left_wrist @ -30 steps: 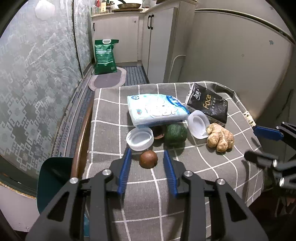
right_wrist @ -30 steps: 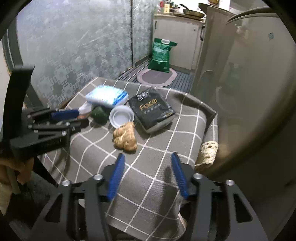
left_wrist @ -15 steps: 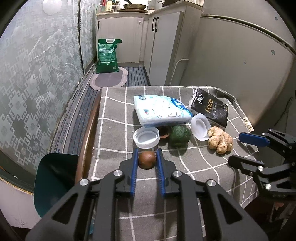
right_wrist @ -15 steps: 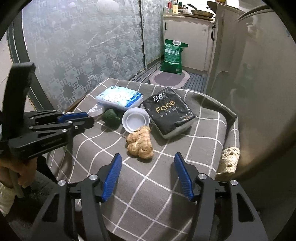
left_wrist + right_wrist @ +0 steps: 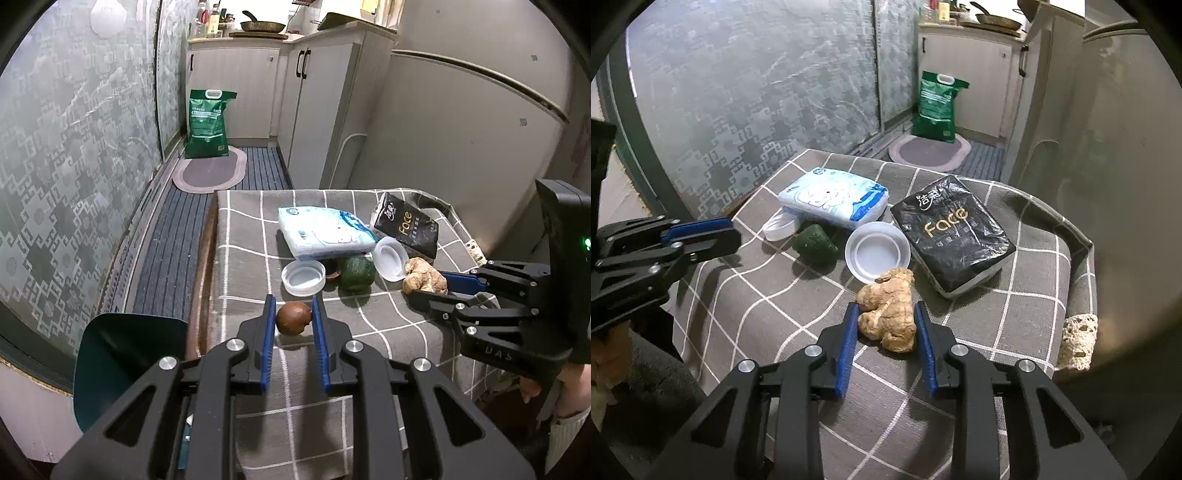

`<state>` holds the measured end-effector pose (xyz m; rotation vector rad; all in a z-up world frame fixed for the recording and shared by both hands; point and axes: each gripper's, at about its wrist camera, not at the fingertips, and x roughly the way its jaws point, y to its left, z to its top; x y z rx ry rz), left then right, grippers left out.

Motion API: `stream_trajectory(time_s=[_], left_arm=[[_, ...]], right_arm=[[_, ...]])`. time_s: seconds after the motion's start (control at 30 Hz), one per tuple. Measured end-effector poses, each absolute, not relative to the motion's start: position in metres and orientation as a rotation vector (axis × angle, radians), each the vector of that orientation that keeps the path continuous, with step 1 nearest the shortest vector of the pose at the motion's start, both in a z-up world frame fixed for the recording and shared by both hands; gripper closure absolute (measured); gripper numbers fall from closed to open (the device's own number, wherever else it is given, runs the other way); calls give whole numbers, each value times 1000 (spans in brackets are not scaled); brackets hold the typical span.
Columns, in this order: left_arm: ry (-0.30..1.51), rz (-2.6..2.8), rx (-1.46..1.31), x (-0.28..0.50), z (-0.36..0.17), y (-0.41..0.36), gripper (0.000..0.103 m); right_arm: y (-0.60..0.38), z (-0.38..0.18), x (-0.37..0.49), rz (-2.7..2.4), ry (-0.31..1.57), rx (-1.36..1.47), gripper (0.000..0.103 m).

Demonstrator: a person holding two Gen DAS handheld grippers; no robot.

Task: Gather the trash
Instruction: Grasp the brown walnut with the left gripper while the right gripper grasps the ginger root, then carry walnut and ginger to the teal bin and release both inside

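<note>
- two grippers are seen over the checked tablecloth.
- the brown round fruit is clamped in the left gripper, near the table's front edge.
- the ginger root is enclosed by the right gripper, both blue pads touching it, beside the white lid.

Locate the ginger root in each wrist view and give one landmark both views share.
Left wrist: ginger root at right of centre, beside the right gripper.
Right wrist: ginger root low at centre, between the jaws.
Shared landmark: black Face tissue pack.
</note>
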<state>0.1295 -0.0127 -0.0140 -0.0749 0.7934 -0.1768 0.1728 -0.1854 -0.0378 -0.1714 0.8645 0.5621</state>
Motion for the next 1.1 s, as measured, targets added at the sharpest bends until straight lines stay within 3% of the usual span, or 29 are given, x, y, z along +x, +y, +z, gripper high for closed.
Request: stream_trajectory(time_s=[0.63,1.1], left_arm=[[755,-115,-122,108,-1,52,82],[798,-16,-143,92,-16,112,82]], right_arm=[[-157,13,167,540,747,-154,75],[-77,16,156,756,763,-159,75]])
